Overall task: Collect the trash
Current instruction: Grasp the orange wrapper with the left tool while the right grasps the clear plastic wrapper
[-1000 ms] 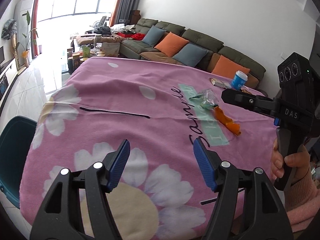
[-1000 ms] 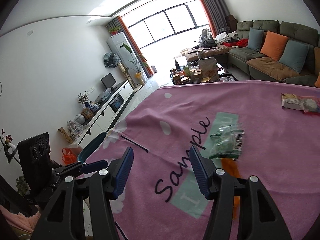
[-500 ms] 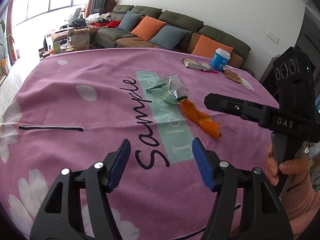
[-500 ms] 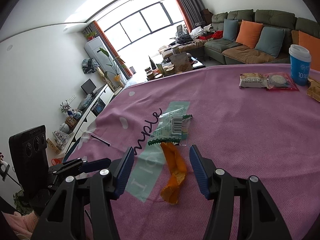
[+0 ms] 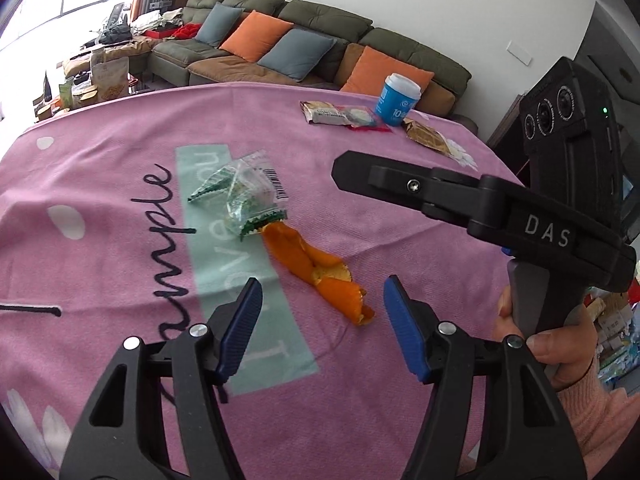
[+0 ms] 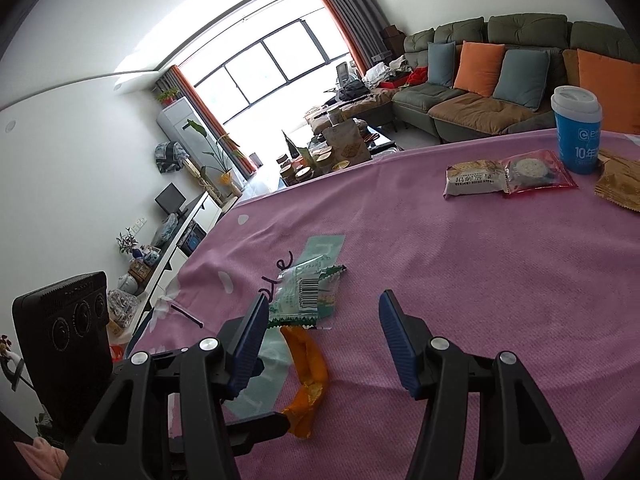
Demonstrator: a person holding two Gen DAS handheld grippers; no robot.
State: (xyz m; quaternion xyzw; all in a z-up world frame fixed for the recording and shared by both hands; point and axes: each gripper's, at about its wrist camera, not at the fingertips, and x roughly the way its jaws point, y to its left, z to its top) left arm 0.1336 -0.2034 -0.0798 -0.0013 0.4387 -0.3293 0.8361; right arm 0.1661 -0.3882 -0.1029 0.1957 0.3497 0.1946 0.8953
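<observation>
- Left gripper hovered above the counter, which was covered by a pink flowered cloth; its blue-padded fingers stood wide apart with nothing between them.
- Orange peel lay flat on the cloth just ahead of the left gripper, its near tip falling between the two fingers in that view. No contact with either pad.
- Clear plastic wrapper with green print and a barcode lay crumpled at the far end of the peel, touching or overlapping it, partly over the pale green printed strip of the cloth.
- Right gripper was held over the same patch from the other side, fingers spread apart and empty. In the right wrist view the peel sat low between the fingers, nearer the left one; the wrapper lay just beyond it.
- In the left wrist view the right gripper's body reached in from the right, held by a hand in a pink sleeve.
- Far edge of the counter: blue paper cup with white lid, upright; a pale snack packet and a red-edged packet side by side and touching; a tan wrapper beside the cup, possibly touching its base, hard to tell at the frame edge.
- Green sofa with orange and grey-blue cushions stood beyond the counter.
</observation>
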